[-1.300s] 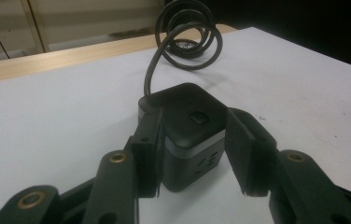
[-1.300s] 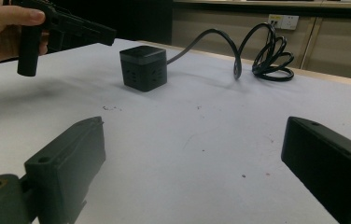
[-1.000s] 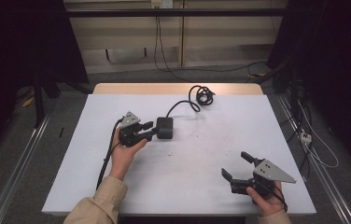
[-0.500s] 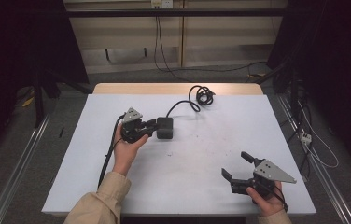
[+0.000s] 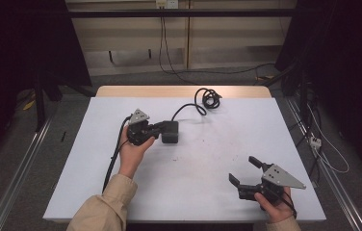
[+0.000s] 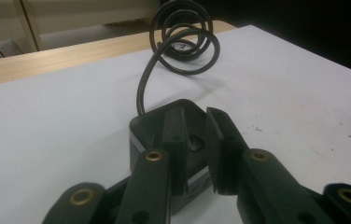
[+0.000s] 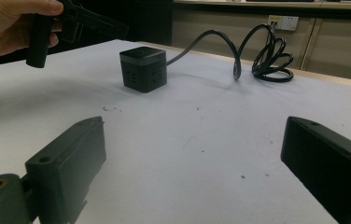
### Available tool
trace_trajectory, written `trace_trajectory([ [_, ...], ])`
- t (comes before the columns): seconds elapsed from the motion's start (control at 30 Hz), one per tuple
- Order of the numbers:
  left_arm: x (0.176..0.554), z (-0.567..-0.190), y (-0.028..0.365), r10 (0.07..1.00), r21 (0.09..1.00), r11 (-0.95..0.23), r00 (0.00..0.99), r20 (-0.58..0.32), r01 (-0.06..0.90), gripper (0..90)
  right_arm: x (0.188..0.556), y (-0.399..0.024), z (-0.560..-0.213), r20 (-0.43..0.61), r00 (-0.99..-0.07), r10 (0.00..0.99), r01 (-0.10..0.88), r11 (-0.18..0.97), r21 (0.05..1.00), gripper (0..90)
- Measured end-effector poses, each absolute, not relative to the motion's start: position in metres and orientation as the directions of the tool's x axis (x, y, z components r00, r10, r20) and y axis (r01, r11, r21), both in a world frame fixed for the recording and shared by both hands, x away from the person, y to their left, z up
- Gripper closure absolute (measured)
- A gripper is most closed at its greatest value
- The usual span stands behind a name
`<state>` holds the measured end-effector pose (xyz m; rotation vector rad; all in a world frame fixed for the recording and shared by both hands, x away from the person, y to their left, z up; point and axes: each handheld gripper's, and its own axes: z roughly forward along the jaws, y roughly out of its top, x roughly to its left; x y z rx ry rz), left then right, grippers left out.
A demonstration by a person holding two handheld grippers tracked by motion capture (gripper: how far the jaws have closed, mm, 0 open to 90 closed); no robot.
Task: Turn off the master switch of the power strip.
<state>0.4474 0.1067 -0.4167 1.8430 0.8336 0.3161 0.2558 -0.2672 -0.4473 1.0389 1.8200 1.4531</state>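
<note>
Nearest the person, at the table's (image 5: pixel 121 192) front right corner, the right gripper (image 5: pixel 246 173) rested in the right hand (image 5: pixel 276 207) with its jaws spread wide and nothing between them; in the right gripper view the two black jaws stood far apart over bare white tabletop marked with a few dark specks. Farther in and to the left, the left hand (image 5: pixel 132 151) held the left gripper (image 5: pixel 160 129) just above the surface, pointing right toward a black cube-shaped power strip (image 5: pixel 170 132). Its jaws had just been closing and stood only a narrow gap apart, hovering over the near top edge of the cube; in the left gripper view the tips overlapped the cube's top, but whether the pads actually pressed on it could not be told, and nothing sat gripped between them. The cube stood flat on the table a little left of centre, its socket faces visible in the right gripper view, with a pale band round its upper edge. From the cube's far side a black cord (image 5: pixel 188 107) ran away toward the back of the table, its line heading up and to the right, and ended in a loose coil (image 5: pixel 209 98) lying near the wooden back edge (image 5: pixel 121 91). No containers stood on the table.
</note>
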Motion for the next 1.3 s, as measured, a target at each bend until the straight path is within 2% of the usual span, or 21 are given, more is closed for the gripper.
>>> trace_trajectory([
  [0.43,0.451,-0.420,0.107,0.675,0.884,-0.212,0.717,-0.176,0.417,86.4,0.256,-0.267,-0.448,0.025,-0.526,0.850,0.214,0.104,0.971,6.3],
  [1.3,0.456,-0.415,0.095,0.668,0.866,-0.255,0.726,-0.164,0.431,89.4,0.256,-0.267,-0.447,0.027,-0.526,0.850,0.213,0.101,0.972,6.3],
])
